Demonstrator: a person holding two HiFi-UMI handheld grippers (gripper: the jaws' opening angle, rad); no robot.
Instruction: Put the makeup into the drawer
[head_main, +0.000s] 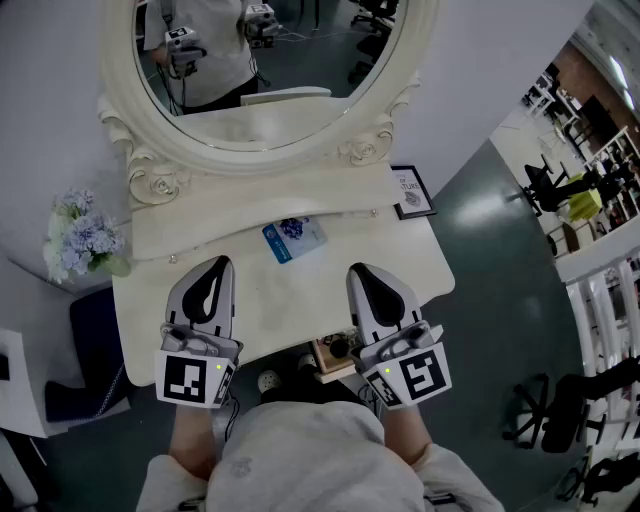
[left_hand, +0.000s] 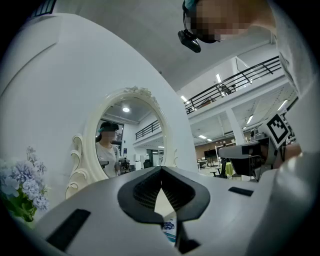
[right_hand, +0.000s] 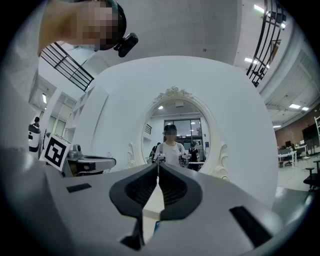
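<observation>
A flat blue makeup packet (head_main: 294, 240) lies on the cream vanity table (head_main: 280, 310) below the oval mirror (head_main: 270, 60). Both grippers hover side by side over the table's front, pointing toward the mirror, with the packet ahead and between them. My left gripper (head_main: 217, 264) is shut with nothing in it; through its jaws the left gripper view shows a strip of the packet (left_hand: 169, 227). My right gripper (head_main: 361, 270) is also shut and empty. Under the table's front edge a drawer (head_main: 322, 364) stands slightly open with small dark items inside, mostly hidden by my right gripper.
A framed picture (head_main: 411, 192) leans at the table's back right. Pale blue flowers (head_main: 85, 235) stand off the left end. A dark chair (head_main: 95, 350) sits left of the table. The mirror reflects a person holding the grippers.
</observation>
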